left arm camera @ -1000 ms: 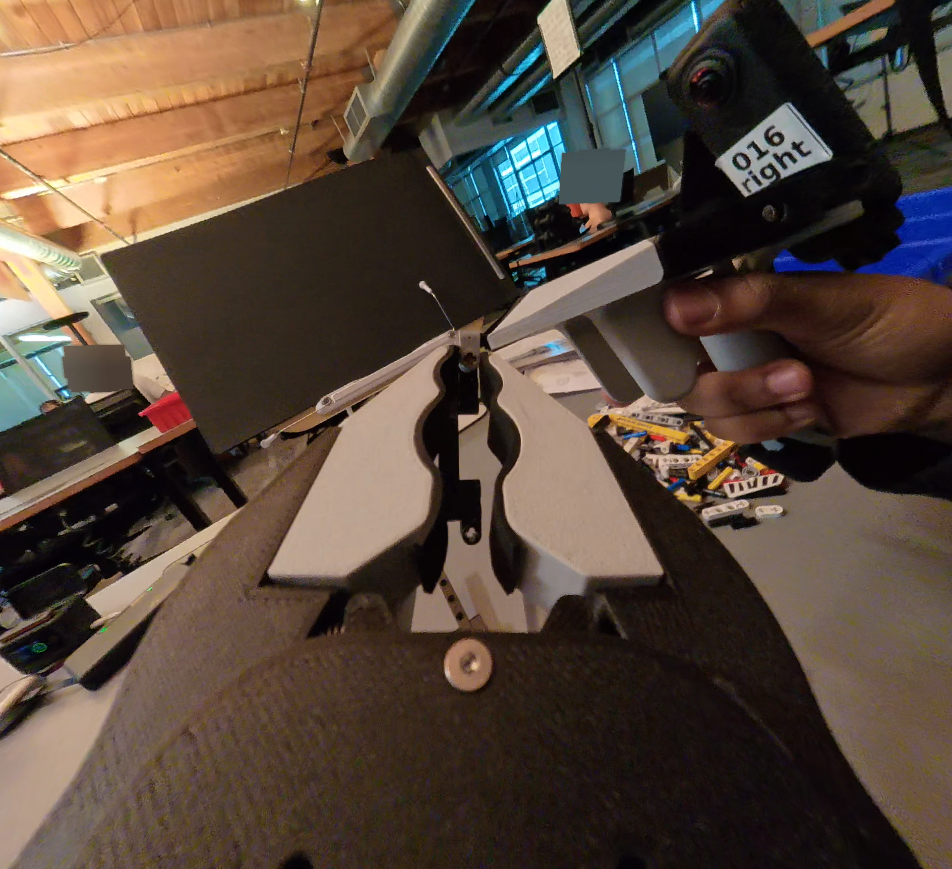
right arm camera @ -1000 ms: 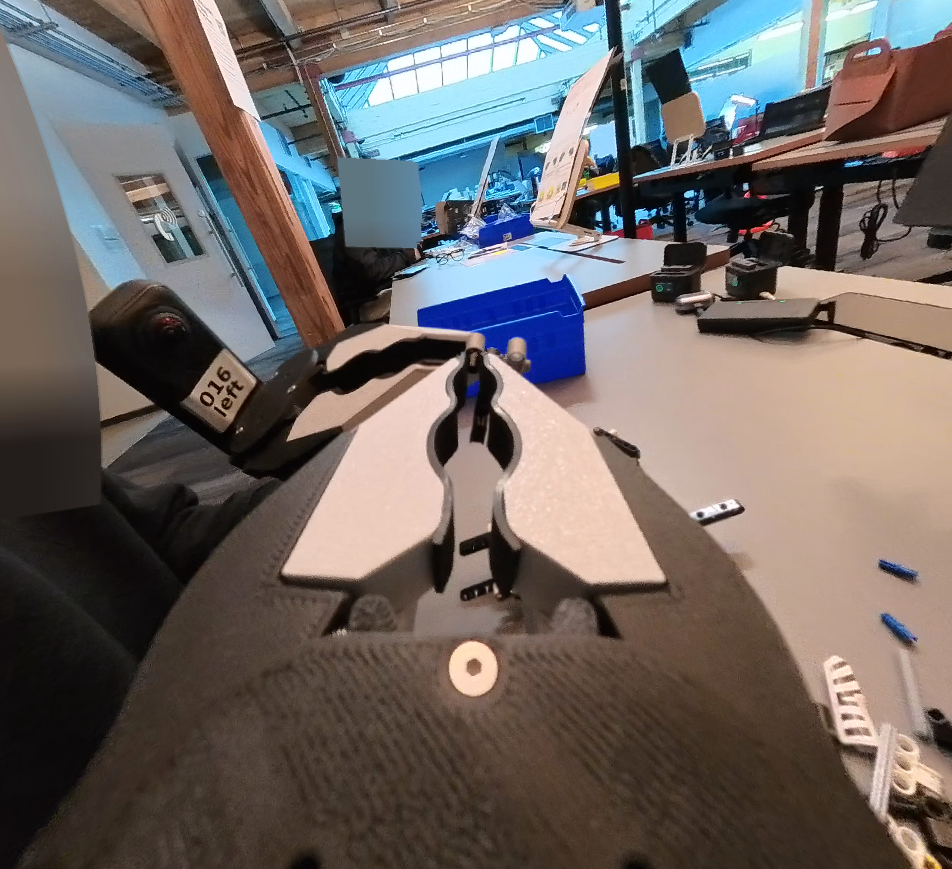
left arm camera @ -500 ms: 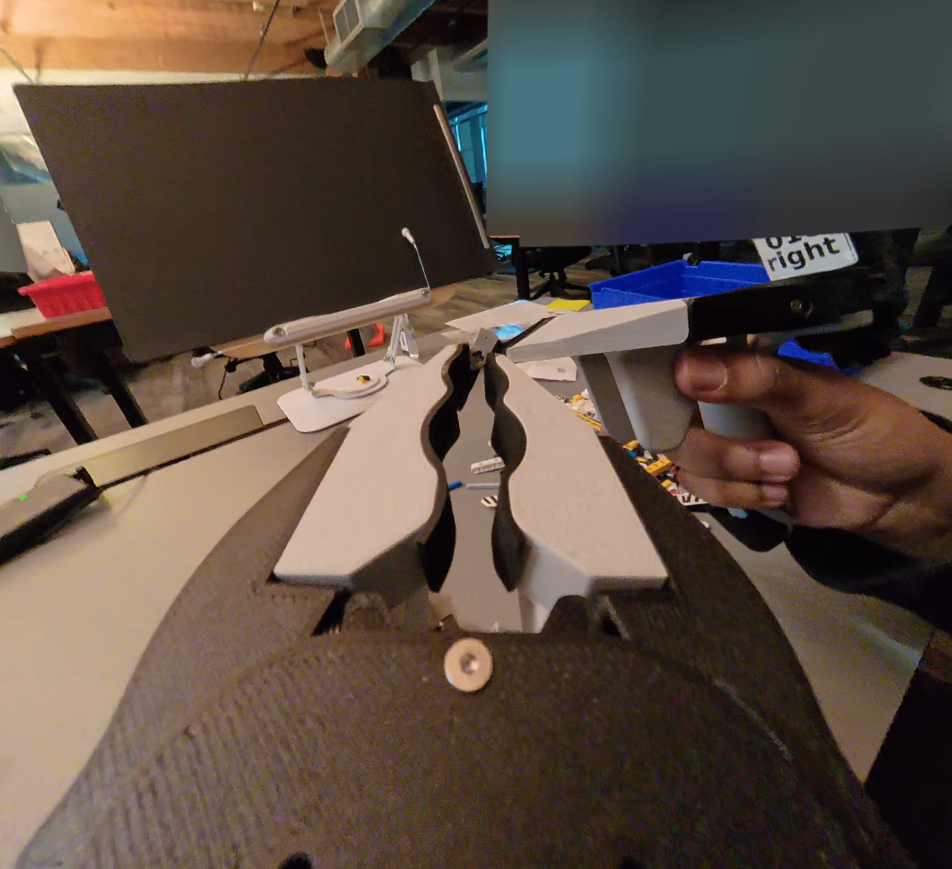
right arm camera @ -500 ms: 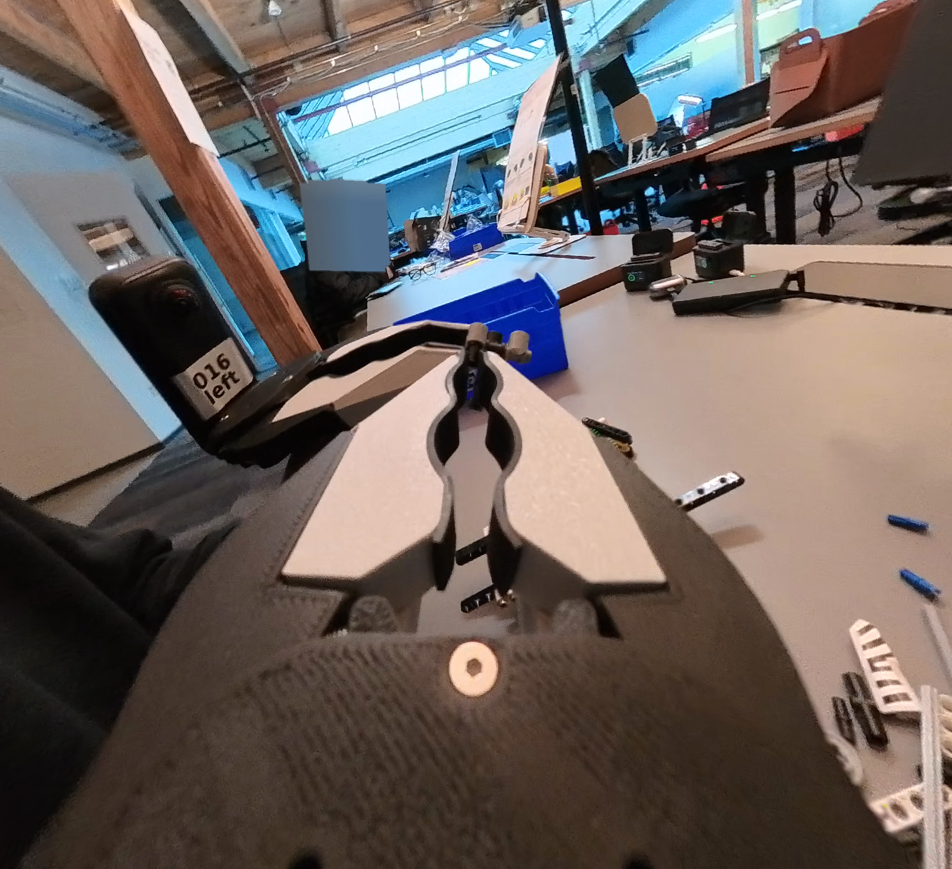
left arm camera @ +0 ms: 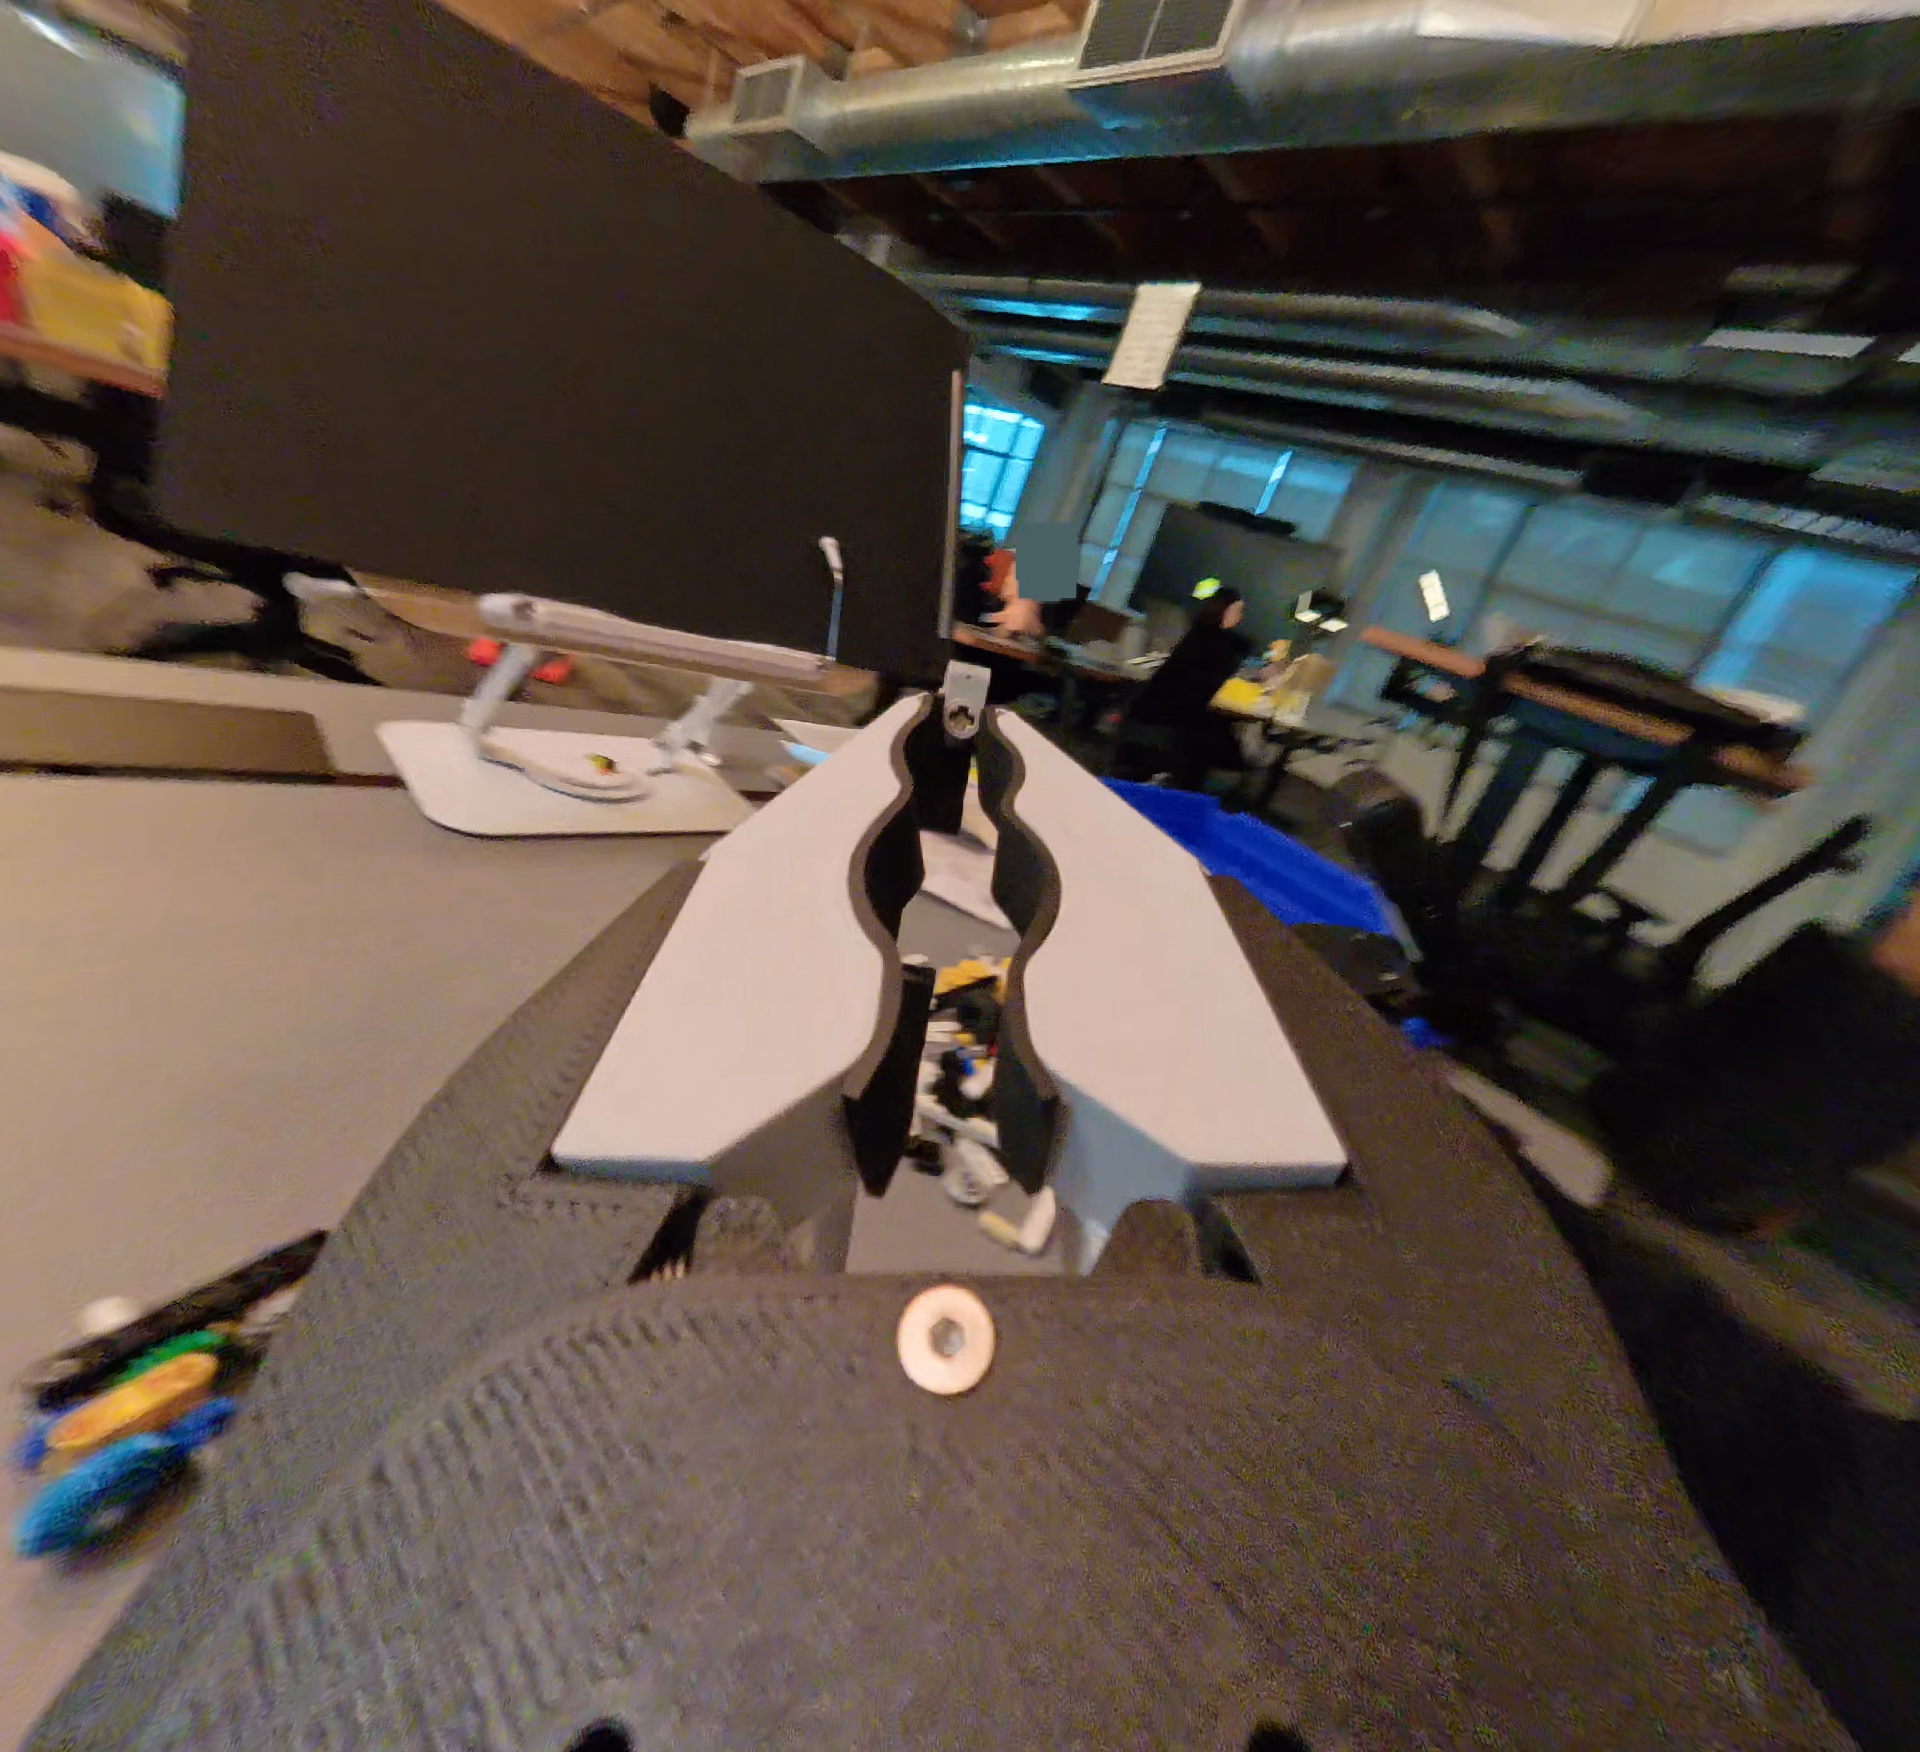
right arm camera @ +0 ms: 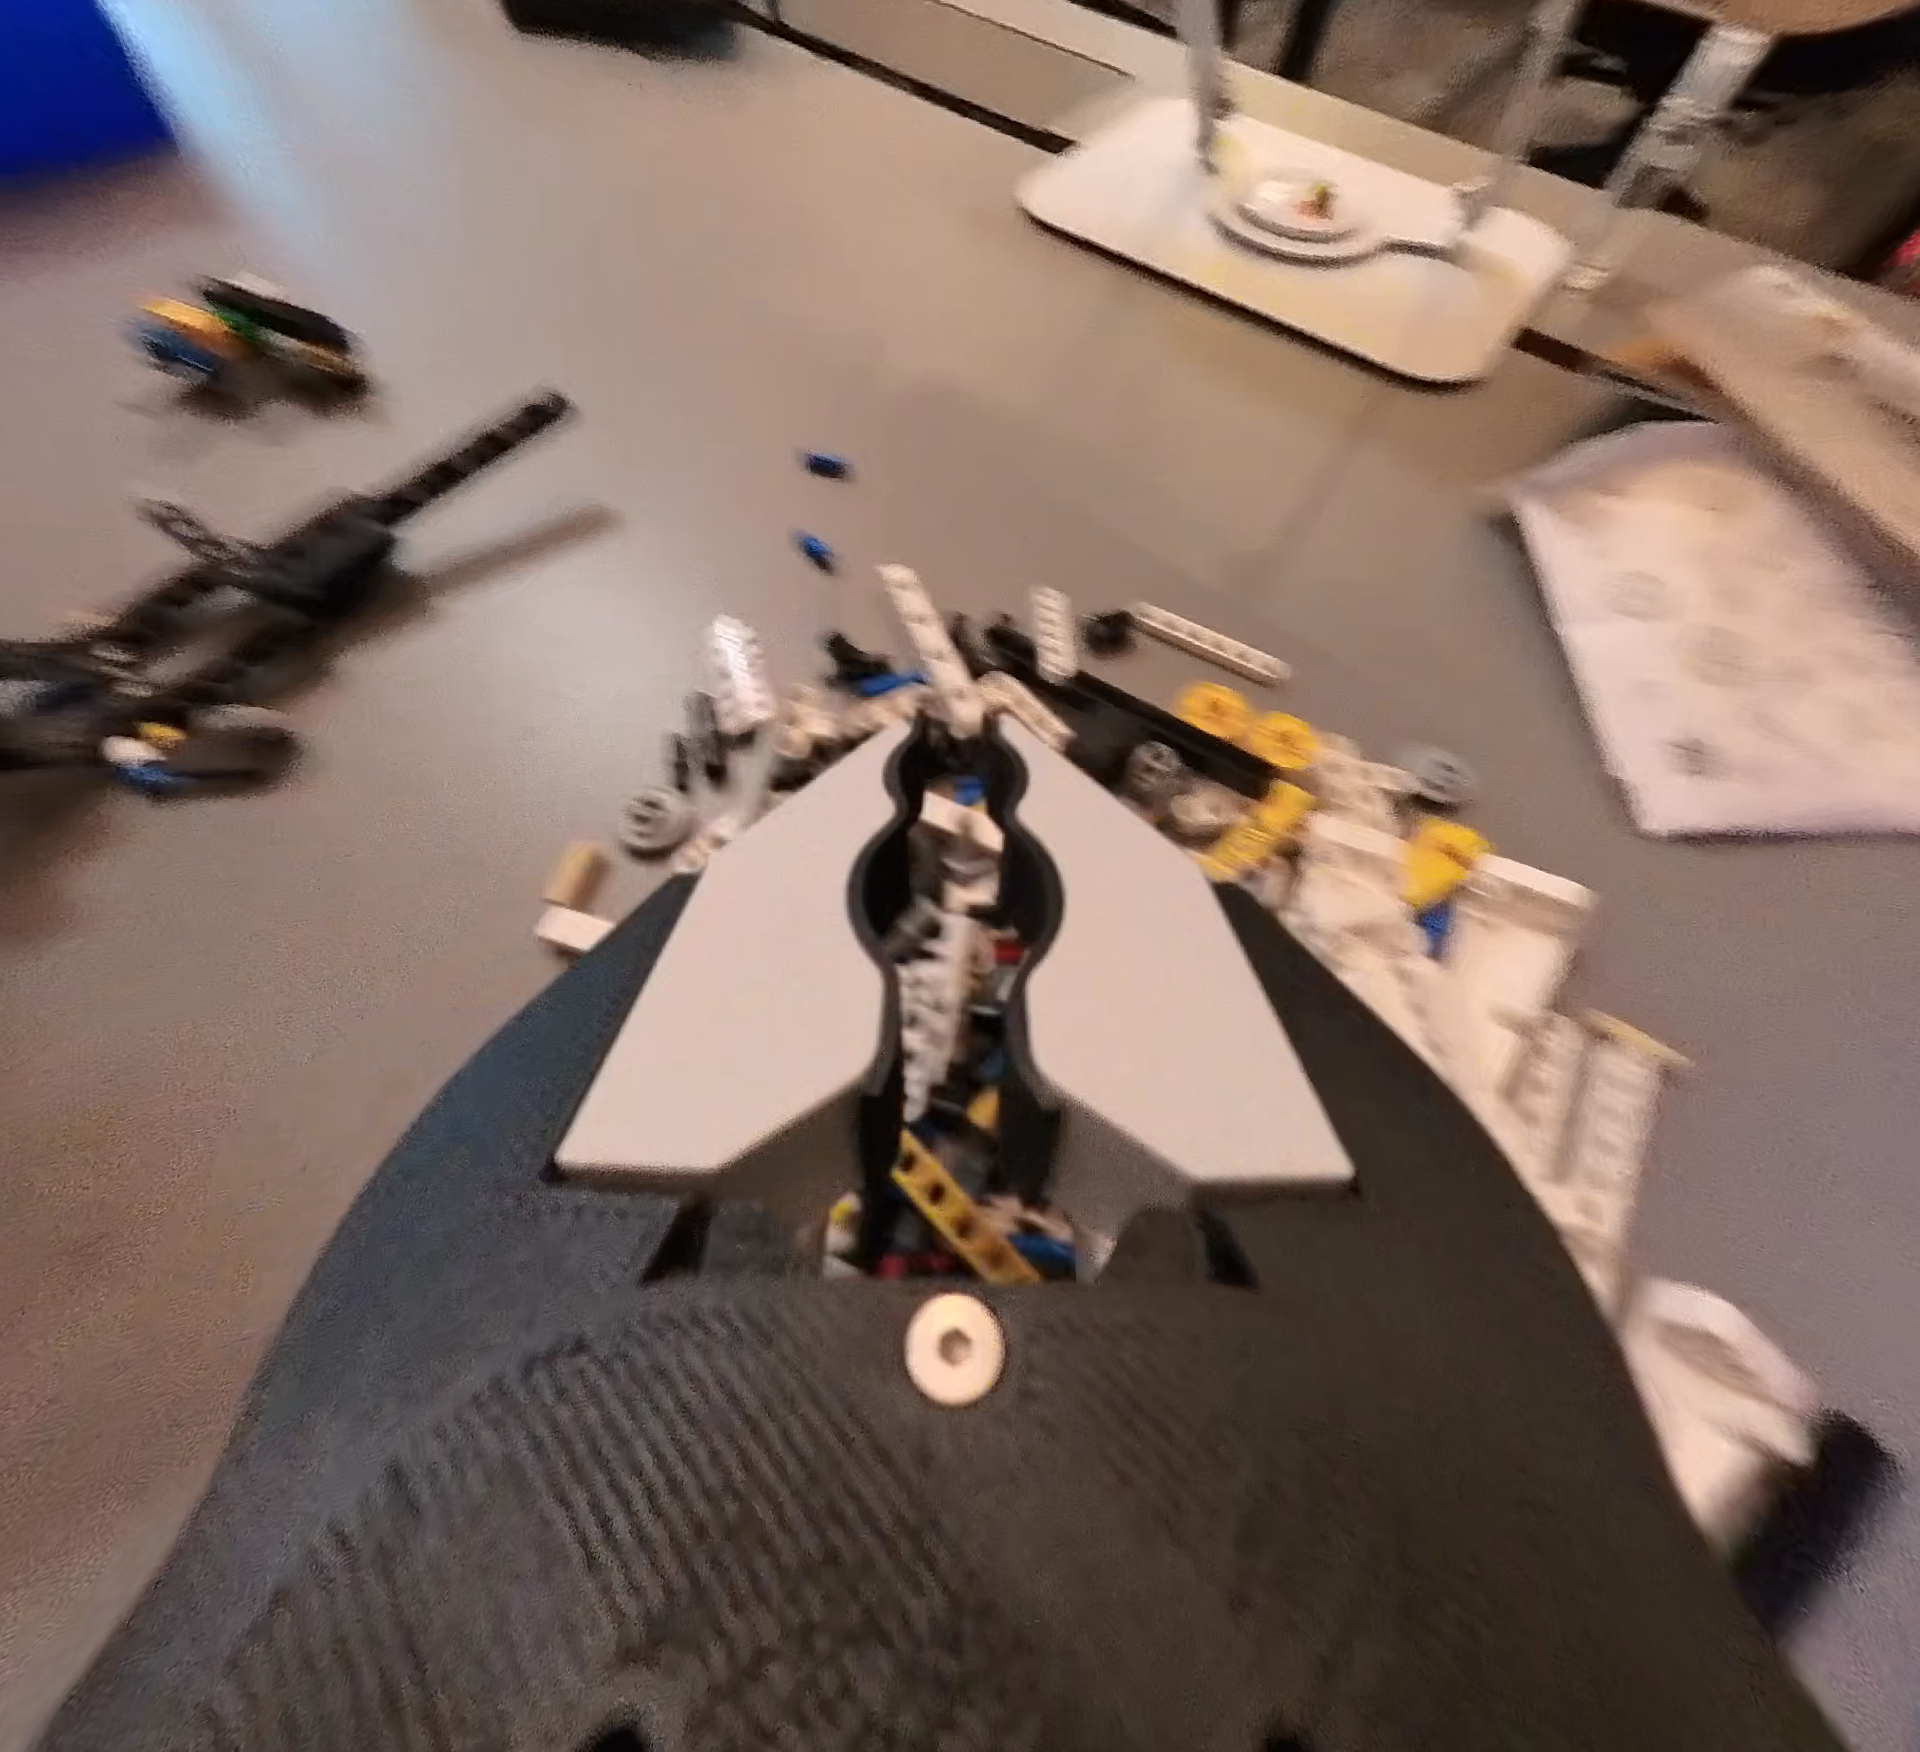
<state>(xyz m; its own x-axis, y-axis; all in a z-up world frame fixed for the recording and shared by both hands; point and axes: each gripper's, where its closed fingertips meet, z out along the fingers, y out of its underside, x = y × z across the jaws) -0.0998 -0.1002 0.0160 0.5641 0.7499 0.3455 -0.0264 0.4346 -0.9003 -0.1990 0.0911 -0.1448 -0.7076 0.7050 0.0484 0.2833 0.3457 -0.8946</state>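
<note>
My left gripper [left arm camera: 961,738] is held above the grey table [left arm camera: 260,975] and is shut on a small grey connector [left arm camera: 963,700] with a black piece [left arm camera: 940,793] hanging below it between the fingers. My right gripper [right arm camera: 956,746] hovers low over a pile of small building pieces [right arm camera: 1226,767], white, black, yellow and blue. Its tips stand slightly apart with nothing pressed between them. A white beam [right arm camera: 920,637] of the pile lies just beyond the tips. The right wrist view is blurred by motion.
A black assembled frame [right arm camera: 260,580] and a small coloured model [right arm camera: 249,341] lie left of the pile. Two blue pins [right arm camera: 826,463], a white stand base [right arm camera: 1299,268], a printed booklet [right arm camera: 1745,642], a blue bin [left arm camera: 1247,850] and a large black monitor [left arm camera: 499,352] surround it. Left tips to right tips: about 25 centimetres.
My right gripper let go at the left gripper's piece, parted its jaws a little and swung down over the pile. It has left the left wrist view. The left gripper keeps its piece.
</note>
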